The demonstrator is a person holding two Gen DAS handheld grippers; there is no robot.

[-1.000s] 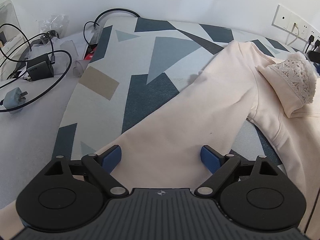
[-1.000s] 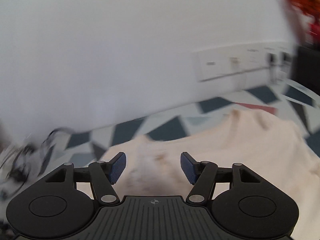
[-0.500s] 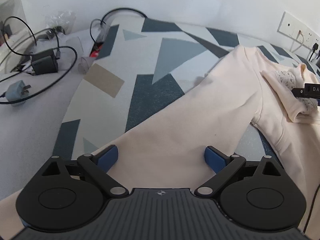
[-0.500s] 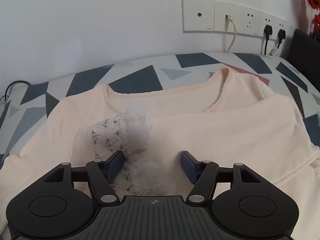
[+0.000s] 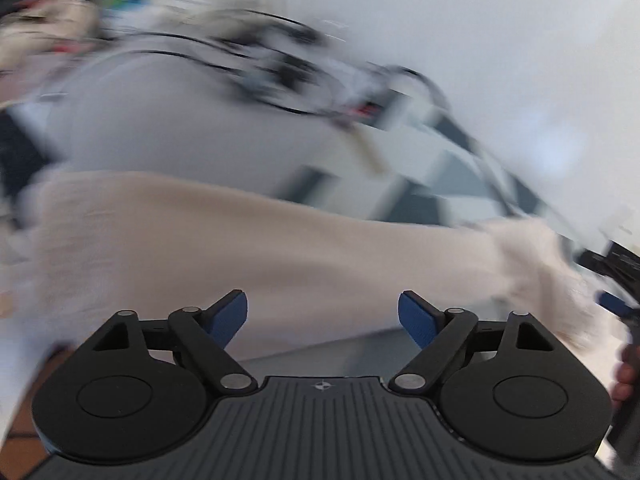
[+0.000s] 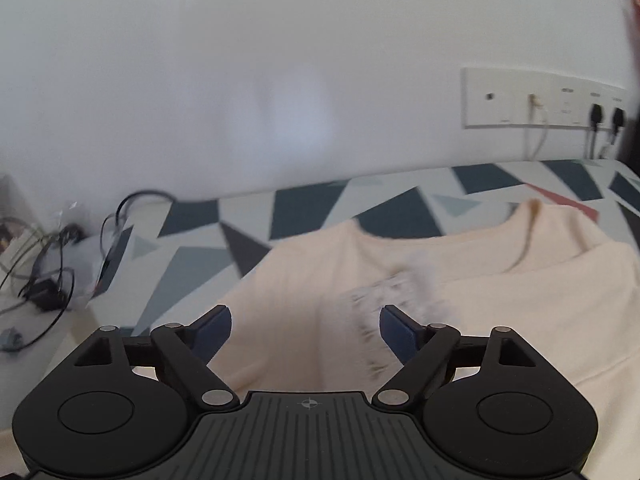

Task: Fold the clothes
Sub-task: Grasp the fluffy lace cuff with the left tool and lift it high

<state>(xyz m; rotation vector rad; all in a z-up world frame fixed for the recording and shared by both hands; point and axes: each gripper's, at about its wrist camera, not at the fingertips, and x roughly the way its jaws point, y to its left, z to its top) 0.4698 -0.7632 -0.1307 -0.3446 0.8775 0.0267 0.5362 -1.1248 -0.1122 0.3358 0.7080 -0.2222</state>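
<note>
Left view, blurred: the left gripper (image 5: pixel 322 316) gapes wide and empty over the sleeve (image 5: pixel 248 248), which runs from 9 to 3 o'clock. Right view: the right gripper (image 6: pixel 305 330) is wide too; the top (image 6: pixel 500 280) lies at 2 o'clock, its lace cuff (image 6: pixel 394 292) just ahead. Fast swings could snag the lace or bunch the cloth.

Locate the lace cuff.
In the right wrist view the lace cuff lies on the cream top, just ahead of the open right gripper.

We see the sweater (image 6: pixel 460 300) lying on the patterned cloth (image 6: pixel 304 216), cables (image 6: pixel 44 276) left of it, wall sockets (image 6: pixel 540 98) behind on the right.
</note>
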